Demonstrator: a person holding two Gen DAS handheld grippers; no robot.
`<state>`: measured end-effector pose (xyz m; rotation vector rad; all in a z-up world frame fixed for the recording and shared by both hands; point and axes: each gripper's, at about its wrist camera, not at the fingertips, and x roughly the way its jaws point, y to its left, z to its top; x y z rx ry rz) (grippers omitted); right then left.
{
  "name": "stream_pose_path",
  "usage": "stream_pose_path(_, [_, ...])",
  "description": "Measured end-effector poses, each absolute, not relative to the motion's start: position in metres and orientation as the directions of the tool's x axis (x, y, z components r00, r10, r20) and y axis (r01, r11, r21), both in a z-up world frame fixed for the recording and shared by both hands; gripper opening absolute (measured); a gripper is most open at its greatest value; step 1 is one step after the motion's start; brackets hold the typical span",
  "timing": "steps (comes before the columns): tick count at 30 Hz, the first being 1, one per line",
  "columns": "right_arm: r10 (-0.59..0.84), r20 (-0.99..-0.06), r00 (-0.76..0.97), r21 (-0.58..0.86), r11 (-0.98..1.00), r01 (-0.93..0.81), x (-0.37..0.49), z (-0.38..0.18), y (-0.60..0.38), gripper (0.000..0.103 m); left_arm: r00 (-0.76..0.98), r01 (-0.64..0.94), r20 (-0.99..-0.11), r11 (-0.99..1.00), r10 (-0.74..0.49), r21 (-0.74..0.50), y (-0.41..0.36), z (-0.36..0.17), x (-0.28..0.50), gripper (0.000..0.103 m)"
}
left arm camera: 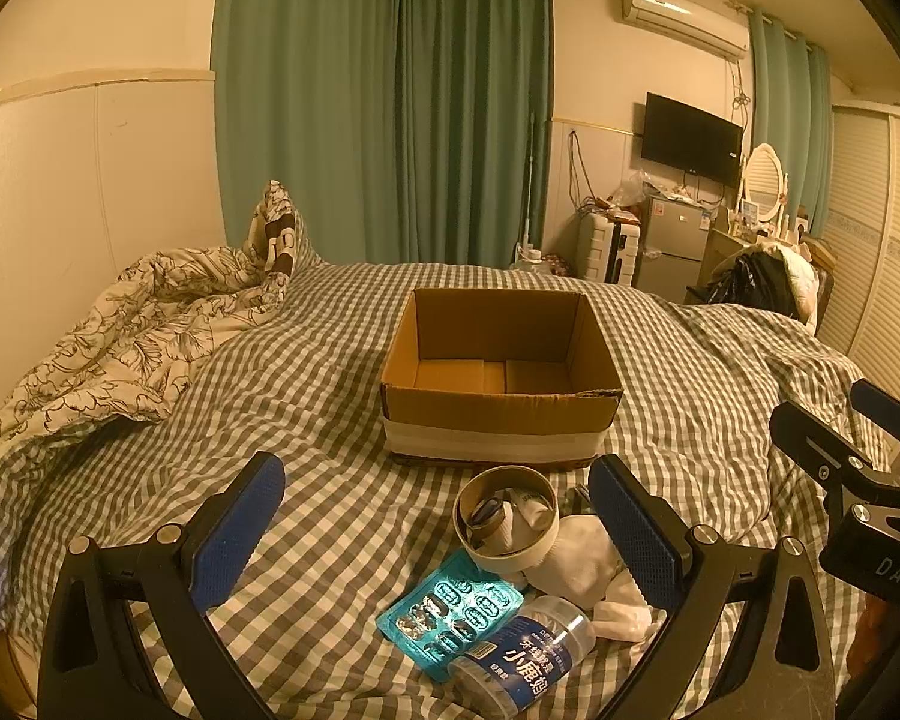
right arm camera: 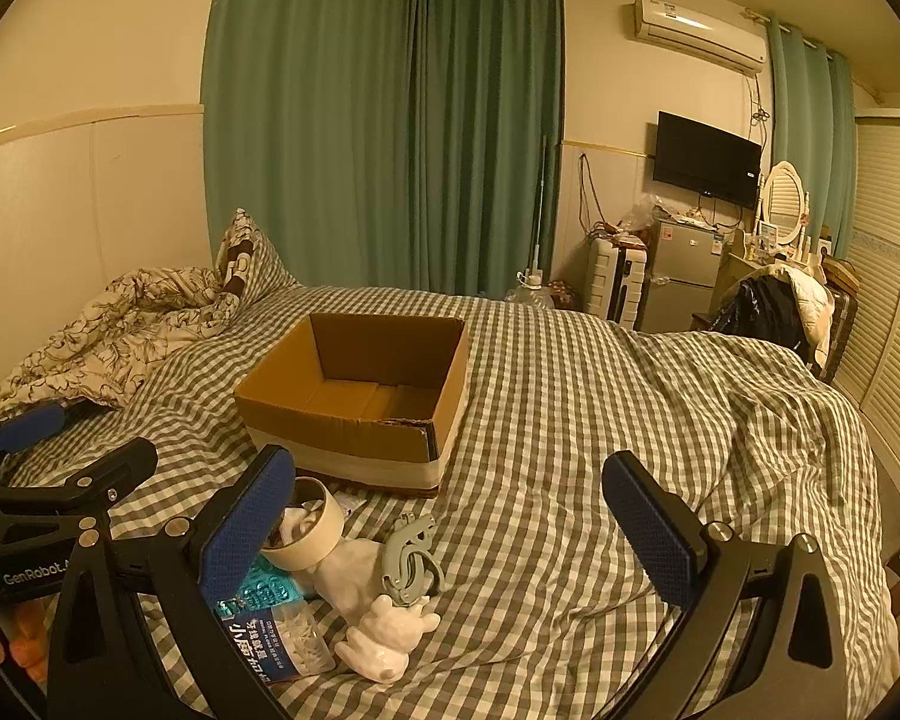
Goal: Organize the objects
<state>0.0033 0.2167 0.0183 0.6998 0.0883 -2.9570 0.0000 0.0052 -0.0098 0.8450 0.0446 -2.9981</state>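
One cardboard box point(left arm camera: 501, 378) is seen standing open-topped on the checked bedspread point(left arm camera: 306, 396), its inside bare. All other task things are gathered in one cluster just in front of the box's near wall. One roll of tape point(left arm camera: 506, 519) is seen there, lying tilted with its round opening turned up and toward the box; something pale is tucked inside it. One white sock point(left arm camera: 588, 564) is touching the roll on its right. One teal blister pack point(left arm camera: 447, 606) is laid flat in front of the roll, its long axis running diagonally away from the box. One clear bottle with a blue label point(left arm camera: 525, 660) is lying on its side nearest the cameras, its long axis slanting up toward the box. One grey-green clip point(right arm camera: 411, 564) and one white figurine point(right arm camera: 390, 639) are seen right of the bottle. The left gripper point(left arm camera: 444, 540) is held with fingers wide apart around the cluster, gripping nothing. The right gripper point(right arm camera: 450, 540) is likewise spread, right of the cluster.
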Motion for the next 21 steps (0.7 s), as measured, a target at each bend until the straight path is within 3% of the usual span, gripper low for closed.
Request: stream_pose_path(21, [-0.088, -0.426, -0.900, -0.045, -0.992, 0.118, 0.015, 0.037, 0.216, 0.103, -0.867, 0.019, -0.498, -1.000, -0.008, -0.018, 0.014, 0.005, 0.007, 0.103])
